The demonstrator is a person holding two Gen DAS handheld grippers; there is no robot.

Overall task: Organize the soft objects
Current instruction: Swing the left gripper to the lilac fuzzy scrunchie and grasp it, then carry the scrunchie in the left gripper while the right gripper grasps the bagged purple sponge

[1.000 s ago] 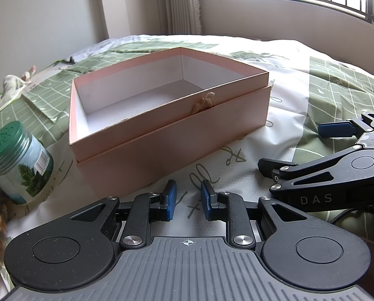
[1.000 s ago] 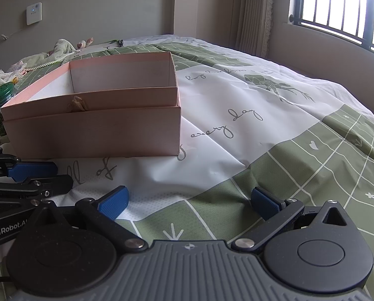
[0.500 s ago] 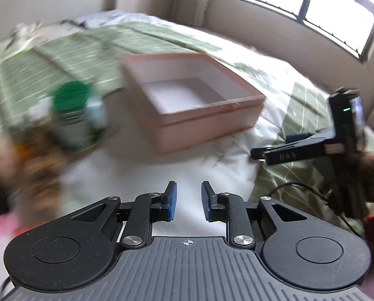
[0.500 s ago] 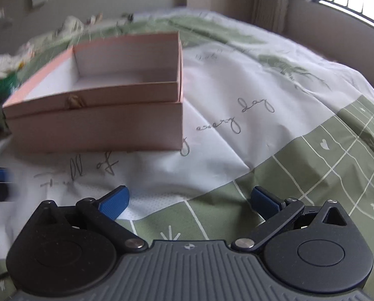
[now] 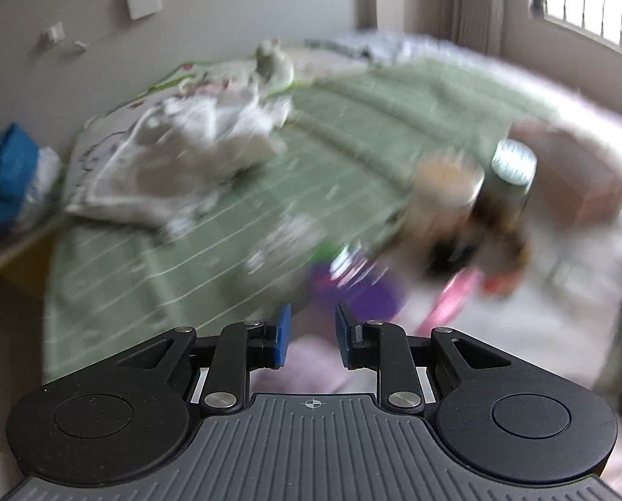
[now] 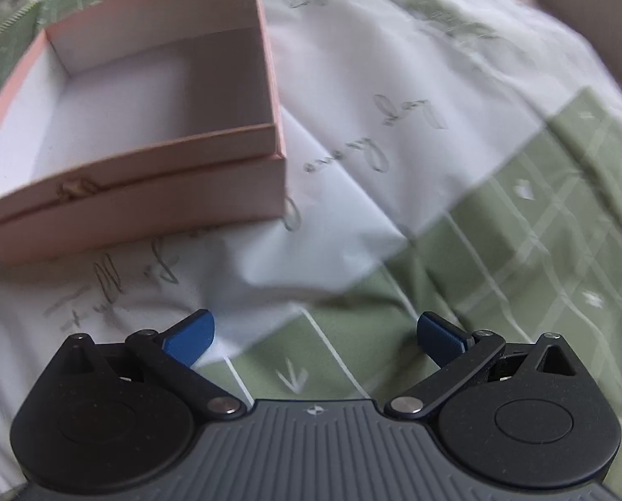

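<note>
Over the green-and-white quilted bed (image 6: 519, 217), the left gripper (image 5: 310, 336), jaws narrow and empty, faces a blurred heap of soft toys (image 5: 448, 225); the right gripper (image 6: 315, 334), jaws wide, hovers near the open pink cardboard box (image 6: 194, 192). A rushed, narrow grab could miss or topple the green-capped jar (image 5: 513, 175) beside the heap.

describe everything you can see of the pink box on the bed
The pink box looks like stiff cardboard, pale pink outside and white inside. It is rectangular, open at the top and holds nothing visible. A horizontal seam runs round its wall, so it seems to sit nested in its lid or a base, with a small tan knot on the near side. It rests flat on the quilt, ahead and left of the right claw, untouched.
</note>
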